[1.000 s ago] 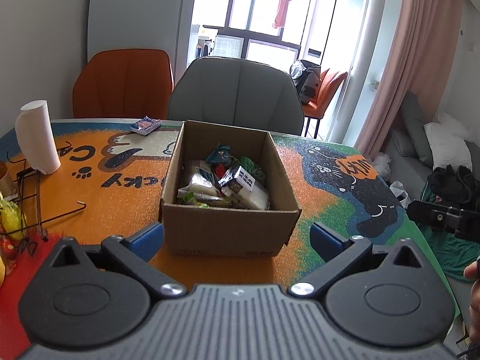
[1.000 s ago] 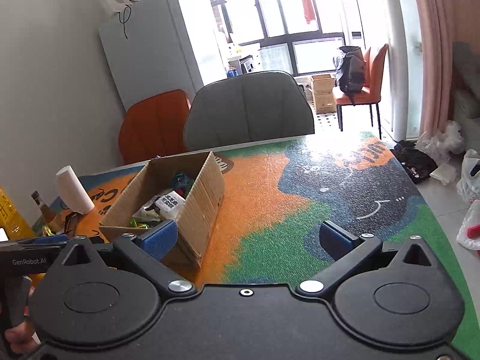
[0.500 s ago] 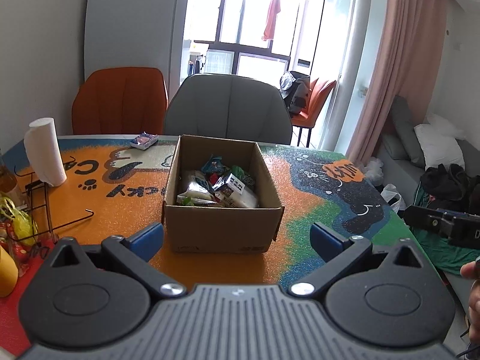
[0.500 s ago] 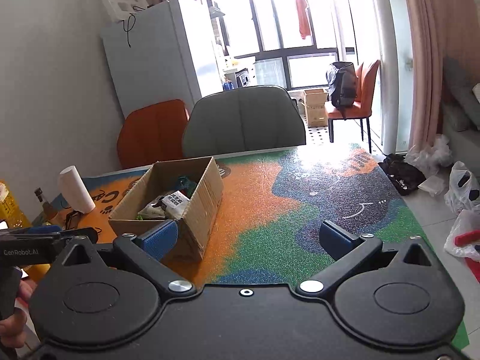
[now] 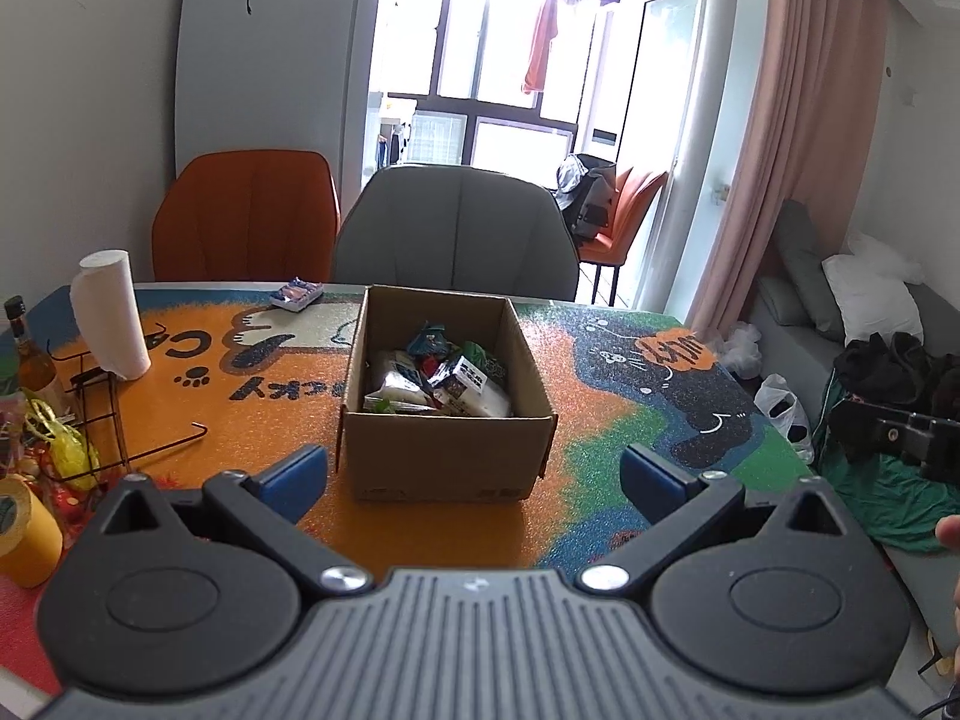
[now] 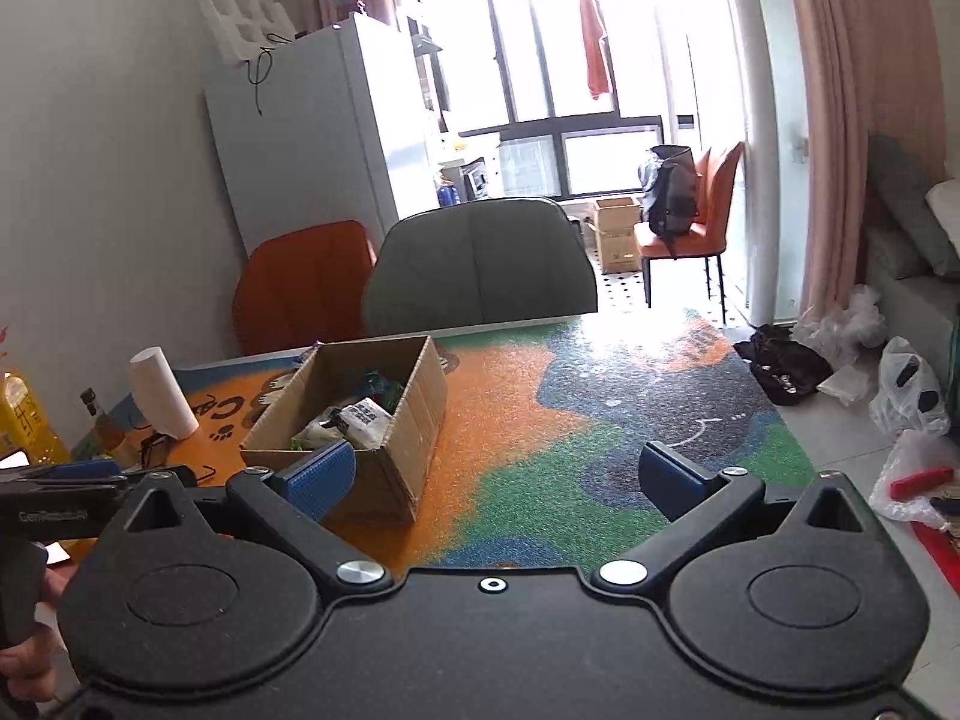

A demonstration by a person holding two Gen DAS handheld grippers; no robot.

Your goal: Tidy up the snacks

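Snack-filled cardboard box (image 5: 445, 462) beyond wide-spread, empty left hand-held gripper (image 5: 474, 474).

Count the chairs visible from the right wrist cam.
3 certain: an orange chair by the fridge, a grey chair behind the table's far edge, an orange chair with a backpack near the window. A second orange back behind that one may be a fourth.

Brown cardboard box (image 5: 445, 456) on an orange, green and blue cartoon-patterned tablecloth (image 5: 606, 420).
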